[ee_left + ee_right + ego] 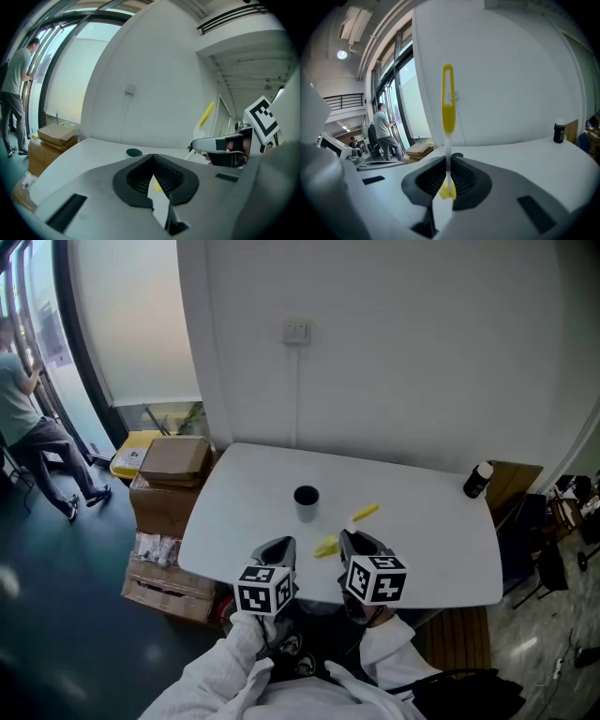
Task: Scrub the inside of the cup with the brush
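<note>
A dark cup (306,501) stands upright near the middle of the white table (441,540); its rim also shows in the left gripper view (134,152). My right gripper (349,540) (447,161) is shut on the thin white stem of a brush (448,108), whose yellow handle (364,512) points away from me. It hovers to the right of the cup and nearer to me. My left gripper (281,547) (153,158) is shut with nothing between its jaws, short of the cup. In its view, the right gripper holding the brush (206,115) shows at the right.
A black bottle (478,480) stands at the table's far right corner. Cardboard boxes (172,465) are stacked on the floor left of the table. A person (28,427) stands by the glass door at far left. A white wall backs the table.
</note>
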`<action>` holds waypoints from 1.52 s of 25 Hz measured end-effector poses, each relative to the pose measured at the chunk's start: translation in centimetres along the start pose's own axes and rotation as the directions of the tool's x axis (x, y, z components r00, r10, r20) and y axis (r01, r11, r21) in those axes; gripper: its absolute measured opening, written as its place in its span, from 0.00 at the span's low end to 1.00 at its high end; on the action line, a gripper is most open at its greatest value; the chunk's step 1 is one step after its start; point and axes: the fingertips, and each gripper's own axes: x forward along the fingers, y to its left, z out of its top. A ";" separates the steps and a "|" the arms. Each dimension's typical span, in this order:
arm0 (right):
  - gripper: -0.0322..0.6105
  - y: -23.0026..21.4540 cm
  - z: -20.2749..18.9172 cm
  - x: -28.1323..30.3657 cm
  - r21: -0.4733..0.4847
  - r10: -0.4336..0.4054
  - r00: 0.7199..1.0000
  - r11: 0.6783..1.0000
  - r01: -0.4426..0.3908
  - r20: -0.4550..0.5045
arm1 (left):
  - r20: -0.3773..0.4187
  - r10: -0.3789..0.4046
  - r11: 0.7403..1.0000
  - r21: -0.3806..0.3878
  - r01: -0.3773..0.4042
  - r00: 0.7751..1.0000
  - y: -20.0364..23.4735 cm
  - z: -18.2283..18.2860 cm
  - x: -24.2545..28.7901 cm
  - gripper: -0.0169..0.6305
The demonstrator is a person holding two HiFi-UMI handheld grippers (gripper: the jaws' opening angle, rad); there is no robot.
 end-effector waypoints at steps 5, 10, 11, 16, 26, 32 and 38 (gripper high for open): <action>0.18 0.8 -1.3 -1.0 0.013 -0.024 1.000 1.000 0.024 0.001 | 0.021 0.059 0.998 0.025 -0.060 0.998 0.4 1.0 -1.1 0.04; 0.18 1.7 -1.5 -2.0 0.021 -0.055 0.998 0.998 0.054 0.006 | 0.033 0.085 0.995 0.053 -0.087 0.996 0.7 1.7 -2.3 0.04; 0.18 2.3 -1.7 -2.1 0.017 -0.059 0.998 0.998 0.059 0.004 | 0.035 0.081 0.995 0.053 -0.083 0.996 0.8 1.6 -2.7 0.04; 0.18 4.8 -2.8 -1.6 0.039 -0.091 0.996 0.995 0.091 0.006 | 0.029 0.081 0.995 0.052 -0.082 0.996 2.6 0.7 -5.3 0.04; 0.18 6.6 -2.9 -3.2 0.049 -0.147 0.989 0.988 0.145 0.030 | 0.018 0.062 0.995 0.073 -0.063 0.998 3.1 -0.1 -7.2 0.04; 0.18 6.7 -2.8 -3.0 0.038 -0.160 0.987 0.986 0.159 0.024 | 0.031 0.065 0.995 0.075 -0.067 0.997 3.5 0.7 -7.0 0.04; 0.18 6.8 -2.8 -2.9 0.027 -0.166 0.986 0.986 0.166 0.023 | 0.021 0.058 0.996 0.064 -0.060 0.998 3.7 0.1 -6.9 0.04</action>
